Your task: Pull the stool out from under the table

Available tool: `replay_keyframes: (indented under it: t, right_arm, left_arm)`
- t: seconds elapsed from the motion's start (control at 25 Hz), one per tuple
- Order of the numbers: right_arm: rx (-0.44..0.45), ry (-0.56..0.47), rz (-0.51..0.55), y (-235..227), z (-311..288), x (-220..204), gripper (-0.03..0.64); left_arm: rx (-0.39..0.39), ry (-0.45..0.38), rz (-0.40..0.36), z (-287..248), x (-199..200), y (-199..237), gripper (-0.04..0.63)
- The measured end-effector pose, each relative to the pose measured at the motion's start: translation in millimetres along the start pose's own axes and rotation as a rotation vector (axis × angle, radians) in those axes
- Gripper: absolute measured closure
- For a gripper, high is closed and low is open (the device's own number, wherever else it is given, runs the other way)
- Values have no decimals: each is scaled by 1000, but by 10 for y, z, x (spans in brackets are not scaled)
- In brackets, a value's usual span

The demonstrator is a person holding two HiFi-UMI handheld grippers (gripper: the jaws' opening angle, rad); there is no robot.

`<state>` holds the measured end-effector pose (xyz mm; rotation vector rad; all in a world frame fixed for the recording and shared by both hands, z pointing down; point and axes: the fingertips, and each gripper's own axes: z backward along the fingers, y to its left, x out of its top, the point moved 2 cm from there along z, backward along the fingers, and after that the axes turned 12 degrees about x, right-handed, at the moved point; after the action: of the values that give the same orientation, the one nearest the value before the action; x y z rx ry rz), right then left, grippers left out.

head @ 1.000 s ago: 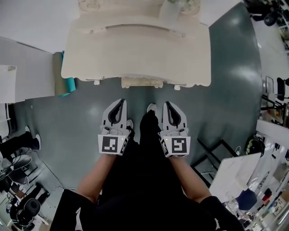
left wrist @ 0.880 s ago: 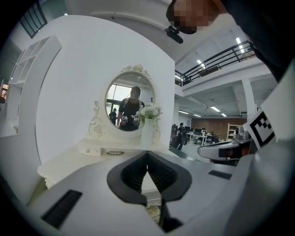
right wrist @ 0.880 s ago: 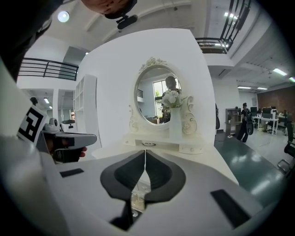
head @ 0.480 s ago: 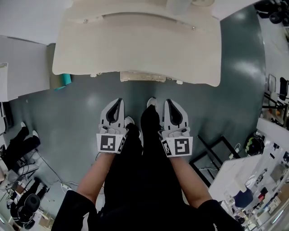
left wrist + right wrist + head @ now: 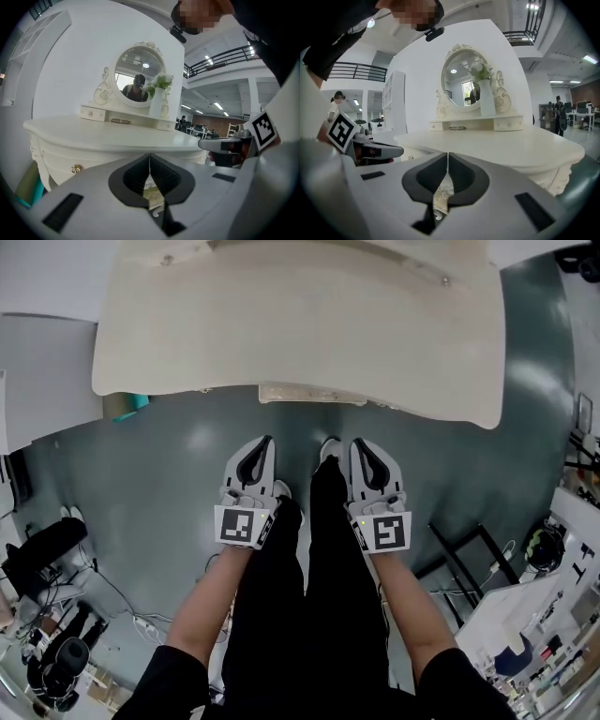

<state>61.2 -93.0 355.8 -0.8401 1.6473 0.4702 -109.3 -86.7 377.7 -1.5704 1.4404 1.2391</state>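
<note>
**Head view.** The cream worktop (image 5: 281, 334) fills the 12 o'clock part of the frame. The stool (image 5: 314, 395) is tucked under it, and only a narrow cream edge shows past the front rim. The left tongs (image 5: 268, 441) and right tongs (image 5: 357, 442) are held side by side over the grey-green floor (image 5: 169, 484). Their tips point to 12 o'clock and are clear of the stool edge. The person's black trousers (image 5: 309, 615) run between the two tongs and down to 6 o'clock. A teal object (image 5: 134, 403) sits at 9 o'clock of the stool, partly under the worktop rim.

**Left gripper view.** The left tongs are closed tip to tip and hold nothing. Beyond them is the worktop front, with a gold drawer knob (image 5: 76, 168) at 9 o'clock of the tips. On the worktop an oval mirror (image 5: 140, 75) stands at 12 o'clock. A white vase (image 5: 157, 102) with greenery stands at the mirror's 4 o'clock, and spectacles (image 5: 121, 121) lie in front of it. The right tongs show at 3 o'clock. A pale patterned surface shows through the slit below the tips; whether it is the stool cannot be told.

**Right gripper view.** The right tongs are also closed tip to tip and empty. The mirror stands at 12 o'clock with the vase in front of it. The left tongs show at 9 o'clock.
</note>
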Motion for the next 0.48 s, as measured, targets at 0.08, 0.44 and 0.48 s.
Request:
replay_keyframes:
  t: [0.08, 0.44, 0.48]
  right_arm:
    - [-13, 9, 2, -84, -46, -161, 597]
    - [4, 94, 14, -314, -289, -905, 597]
    - [8, 107, 8, -344, -321, -985, 597]
  left_arm:
    - [0, 13, -10, -112, -184, 49, 580]
    - [-2, 44, -46, -491, -746, 202, 580]
    - [1, 46, -42, -512, -798, 210, 580]
